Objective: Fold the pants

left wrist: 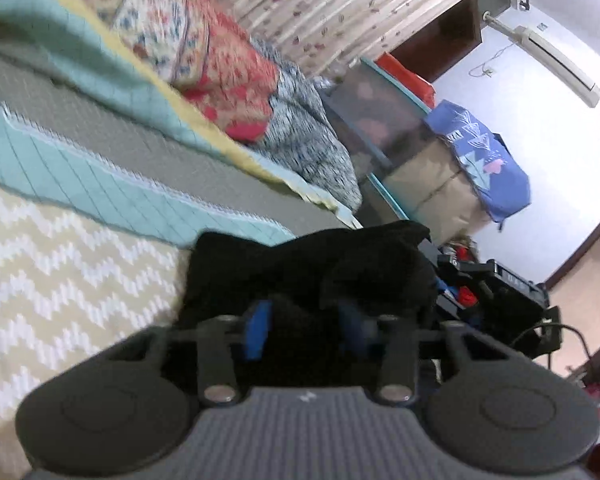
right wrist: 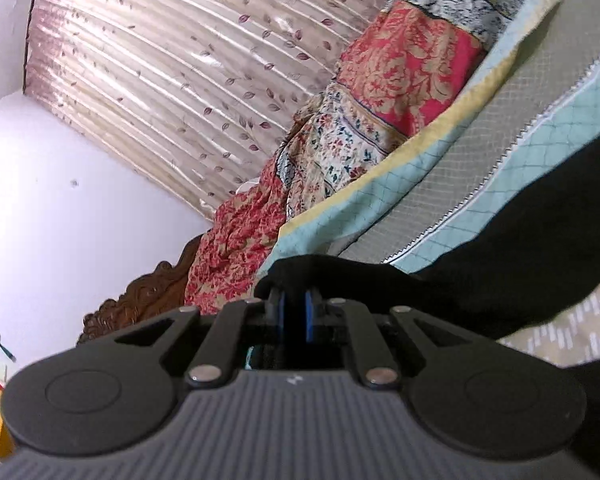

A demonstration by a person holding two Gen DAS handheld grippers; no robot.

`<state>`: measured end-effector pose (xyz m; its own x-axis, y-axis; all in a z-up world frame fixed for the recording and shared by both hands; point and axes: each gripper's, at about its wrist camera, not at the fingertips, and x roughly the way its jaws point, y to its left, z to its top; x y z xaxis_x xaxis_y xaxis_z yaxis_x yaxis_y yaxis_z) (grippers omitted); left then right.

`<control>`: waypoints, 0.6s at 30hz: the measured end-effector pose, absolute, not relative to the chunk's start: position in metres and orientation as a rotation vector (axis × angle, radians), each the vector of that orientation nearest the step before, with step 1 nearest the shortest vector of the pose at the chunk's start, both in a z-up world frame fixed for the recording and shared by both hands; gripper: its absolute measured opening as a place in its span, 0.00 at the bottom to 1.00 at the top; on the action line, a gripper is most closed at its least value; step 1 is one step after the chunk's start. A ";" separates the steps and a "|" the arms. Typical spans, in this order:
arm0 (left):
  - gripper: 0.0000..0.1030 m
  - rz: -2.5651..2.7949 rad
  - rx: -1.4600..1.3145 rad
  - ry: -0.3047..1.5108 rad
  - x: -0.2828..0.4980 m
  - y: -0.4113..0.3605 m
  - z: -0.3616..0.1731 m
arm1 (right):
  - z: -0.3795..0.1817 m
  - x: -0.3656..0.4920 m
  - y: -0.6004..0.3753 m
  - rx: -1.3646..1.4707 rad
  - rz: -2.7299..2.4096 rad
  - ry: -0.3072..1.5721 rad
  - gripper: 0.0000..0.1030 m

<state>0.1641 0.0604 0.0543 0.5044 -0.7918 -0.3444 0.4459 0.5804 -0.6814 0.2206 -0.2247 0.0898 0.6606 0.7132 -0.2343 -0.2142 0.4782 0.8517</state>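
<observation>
The black pants (left wrist: 308, 268) bunch over and between the blue pads of my left gripper (left wrist: 306, 332), which is shut on the cloth above the chevron bedspread (left wrist: 60, 280). In the right wrist view my right gripper (right wrist: 295, 316) is shut on another edge of the black pants (right wrist: 520, 248). The cloth stretches from it to the right, lifted off the bed. The pads (right wrist: 309, 316) are nearly together, with a thin fold of black cloth between them.
A teal quilted blanket (left wrist: 112, 196) and a grey mat (left wrist: 100, 136) lie across the bed. Red floral bedding (right wrist: 400, 76) is piled by the curtain (right wrist: 160, 60). Boxes (left wrist: 432, 184), a blue bag (left wrist: 484, 156) and a black case (left wrist: 504, 292) stand beside the bed. The carved headboard (right wrist: 140, 300) is at the left.
</observation>
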 end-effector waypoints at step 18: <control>0.11 -0.344 -0.584 0.572 0.153 0.167 0.090 | 0.125 0.312 -0.096 0.615 0.725 0.601 0.12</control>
